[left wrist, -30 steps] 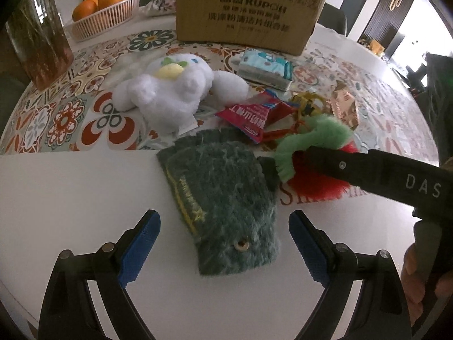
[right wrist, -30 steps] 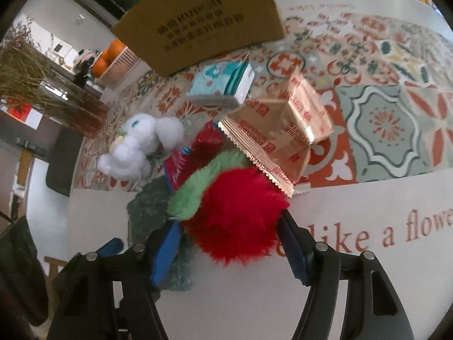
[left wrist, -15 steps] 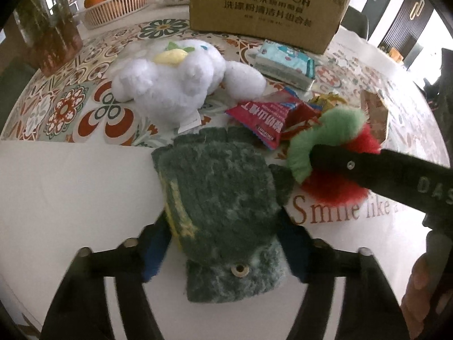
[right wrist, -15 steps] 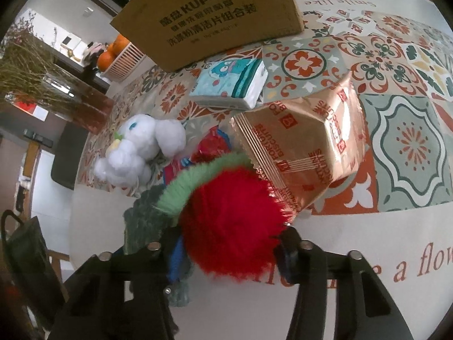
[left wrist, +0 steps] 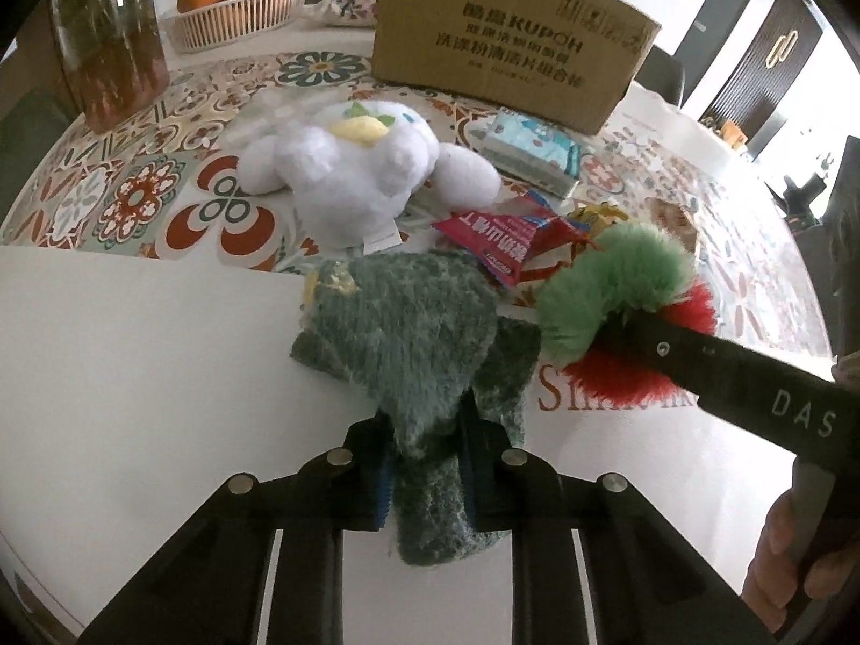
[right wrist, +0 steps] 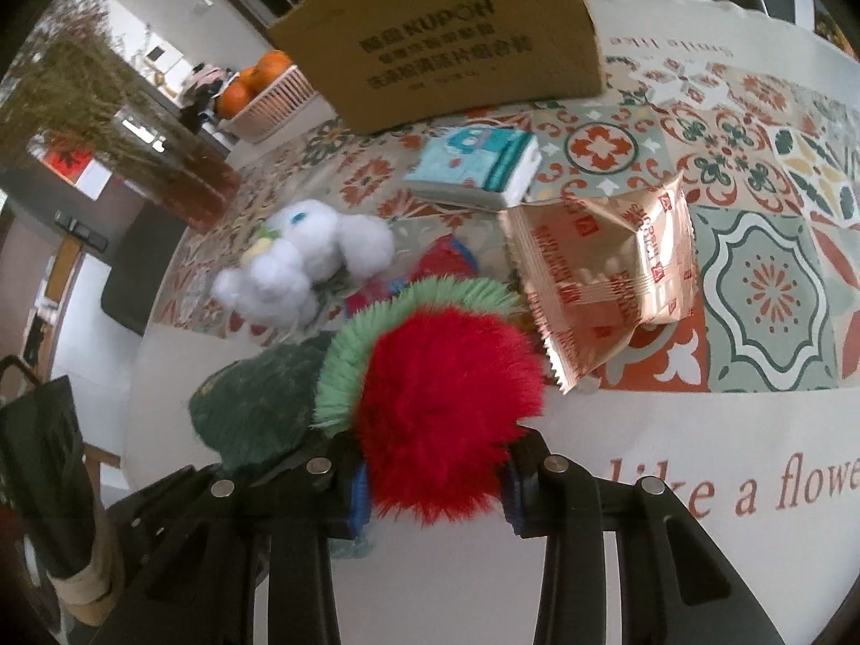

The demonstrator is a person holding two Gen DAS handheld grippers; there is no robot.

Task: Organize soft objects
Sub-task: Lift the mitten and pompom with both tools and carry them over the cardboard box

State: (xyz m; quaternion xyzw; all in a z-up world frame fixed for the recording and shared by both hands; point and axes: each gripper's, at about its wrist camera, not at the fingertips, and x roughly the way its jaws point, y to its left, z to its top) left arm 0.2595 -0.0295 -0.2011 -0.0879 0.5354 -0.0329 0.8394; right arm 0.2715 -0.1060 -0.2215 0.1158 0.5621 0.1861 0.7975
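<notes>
On a patterned tablecloth, the left gripper is clamped tight on a dark green fuzzy mitten, its cuff bunched between the pads. Just beside it to the right, the right gripper is closing on a red pom-pom with a green fringe, pads pressing its fur; a hand shows at that tool's grip. Ahead of both tongs lie a white plush toy, a pink snack wrapper, a copper-coloured snack bag touching the pom-pom's far side, and a blue tissue pack. Farther ahead a cardboard box blocks the way, with a basket of oranges and a brown jar to its left. Bare white cloth lies left of the left tongs and right of the right ones.
</notes>
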